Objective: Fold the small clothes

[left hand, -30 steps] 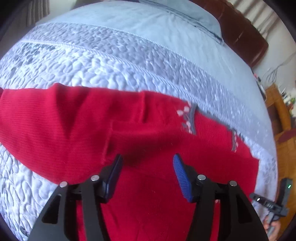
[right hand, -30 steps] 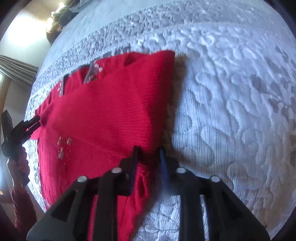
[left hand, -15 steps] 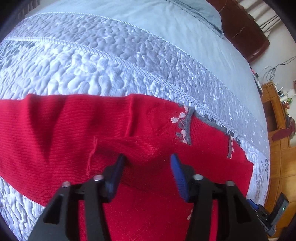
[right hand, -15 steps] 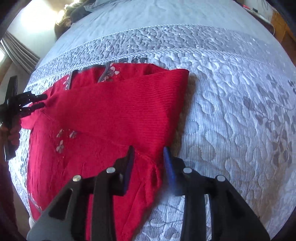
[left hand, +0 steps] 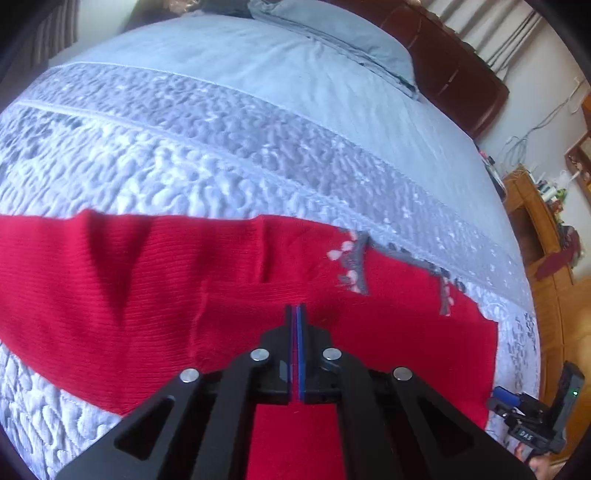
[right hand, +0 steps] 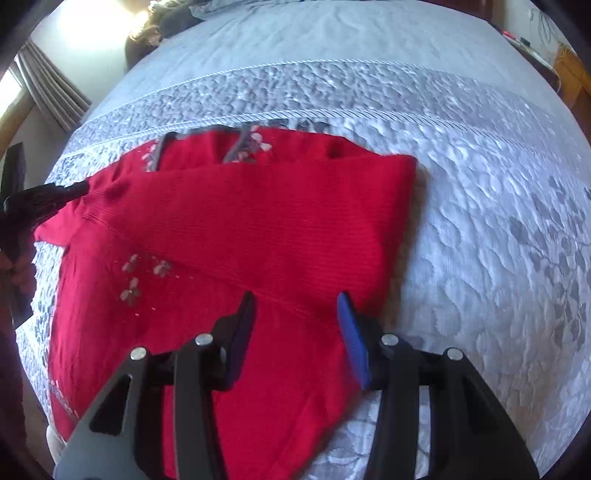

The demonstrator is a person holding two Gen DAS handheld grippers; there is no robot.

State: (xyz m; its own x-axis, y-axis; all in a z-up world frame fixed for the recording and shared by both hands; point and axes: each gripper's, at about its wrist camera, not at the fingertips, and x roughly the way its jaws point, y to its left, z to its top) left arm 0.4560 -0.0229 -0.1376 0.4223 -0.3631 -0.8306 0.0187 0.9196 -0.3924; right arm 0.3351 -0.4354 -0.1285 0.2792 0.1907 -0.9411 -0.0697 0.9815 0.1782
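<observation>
A wide bed (left hand: 332, 110) filled both views, covered by a pale blue-grey quilted bedspread (right hand: 480, 221) with a raised leafy pattern, and a dark wooden headboard (left hand: 454, 66) stood at its far end beside a blue pillow (left hand: 332, 33). Spread across the quilt lay a red knitted sweater (right hand: 258, 221), one sleeve (right hand: 314, 199) folded across the body, its grey-trimmed neckline (right hand: 236, 147) with small pale flowers toward the far edge. In the left wrist view a wooden cabinet (left hand: 546, 258) stood off the bed's right side. The left claw (left hand: 297, 314) was pressed together with a pinch of the red knit caught between its pads, at a raised ridge of fabric near the shoulder. The right claw (right hand: 297, 314) hung with its fingers spread apart above the lower end of the folded sleeve, near the sweater's right edge, gripping nothing. Its blue pad (right hand: 354, 343) faced inward.
</observation>
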